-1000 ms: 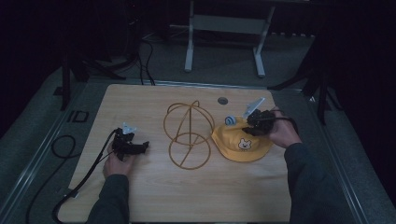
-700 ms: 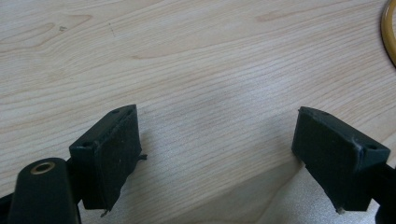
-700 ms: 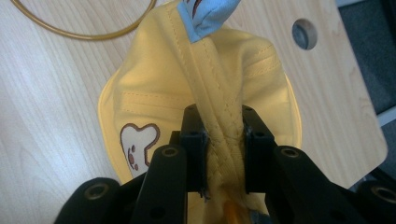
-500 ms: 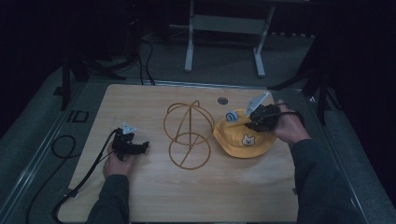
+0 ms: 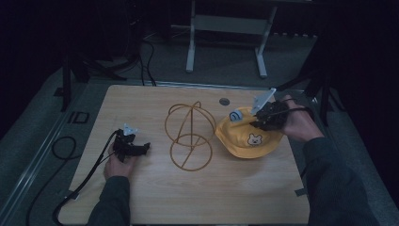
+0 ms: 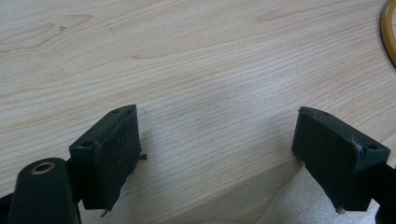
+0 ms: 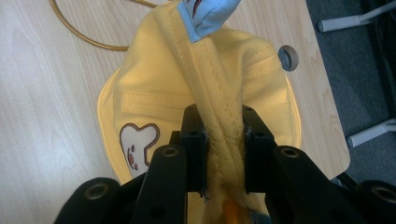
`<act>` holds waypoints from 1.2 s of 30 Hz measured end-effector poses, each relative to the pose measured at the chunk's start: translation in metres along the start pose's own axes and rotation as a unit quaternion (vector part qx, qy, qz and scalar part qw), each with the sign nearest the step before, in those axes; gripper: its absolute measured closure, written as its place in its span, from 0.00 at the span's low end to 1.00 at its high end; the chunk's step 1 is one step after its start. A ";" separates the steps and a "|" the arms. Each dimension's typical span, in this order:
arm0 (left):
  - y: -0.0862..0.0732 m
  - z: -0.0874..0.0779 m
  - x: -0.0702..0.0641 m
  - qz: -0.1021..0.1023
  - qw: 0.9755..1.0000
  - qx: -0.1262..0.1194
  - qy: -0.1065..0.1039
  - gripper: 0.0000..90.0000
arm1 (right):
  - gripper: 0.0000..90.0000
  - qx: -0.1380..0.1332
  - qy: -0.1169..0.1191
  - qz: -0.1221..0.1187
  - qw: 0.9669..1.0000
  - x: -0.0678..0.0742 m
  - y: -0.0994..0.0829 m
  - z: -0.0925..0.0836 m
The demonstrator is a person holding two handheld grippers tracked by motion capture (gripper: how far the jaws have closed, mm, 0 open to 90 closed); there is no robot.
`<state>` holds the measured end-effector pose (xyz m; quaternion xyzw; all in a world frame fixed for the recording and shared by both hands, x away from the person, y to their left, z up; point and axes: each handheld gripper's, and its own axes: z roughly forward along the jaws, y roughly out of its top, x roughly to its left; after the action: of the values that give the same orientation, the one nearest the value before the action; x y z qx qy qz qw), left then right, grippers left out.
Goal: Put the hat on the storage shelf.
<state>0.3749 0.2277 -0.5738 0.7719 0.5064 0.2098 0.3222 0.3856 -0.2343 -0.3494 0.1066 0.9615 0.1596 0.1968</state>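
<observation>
A yellow child's hat [image 5: 247, 139] with a bear face patch and a blue tab hangs partly lifted off the wooden table [image 5: 155, 188] at the right. My right gripper [image 5: 261, 120] is shut on a fold of its brim; the yellow fabric [image 7: 224, 140] is pinched between the two black jaws. A gold wire stand [image 5: 190, 136] of hoops rises at the table's middle, just left of the hat. My left gripper [image 5: 141, 149] rests low on the table at the left, open, with bare wood [image 6: 215, 135] between its fingers.
A round hole [image 5: 224, 101] sits in the tabletop behind the hat. A black cable [image 5: 80, 179] trails from the left gripper off the front left edge. Behind the table stands a grey metal frame [image 5: 226, 28] on dark floor.
My right gripper has risen with the hat's brim, pulling the hat up off the table. The left gripper has stayed where it was.
</observation>
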 end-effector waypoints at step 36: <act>0.000 0.000 0.000 -0.001 1.000 0.000 0.000 0.17 | 0.84 -0.077 0.053 -0.009 0.996 0.007 -0.023 -0.059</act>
<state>0.3747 0.2276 -0.5739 0.7714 0.5069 0.2098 0.3226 0.3519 -0.2693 -0.3084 0.0737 0.9564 0.2363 0.1549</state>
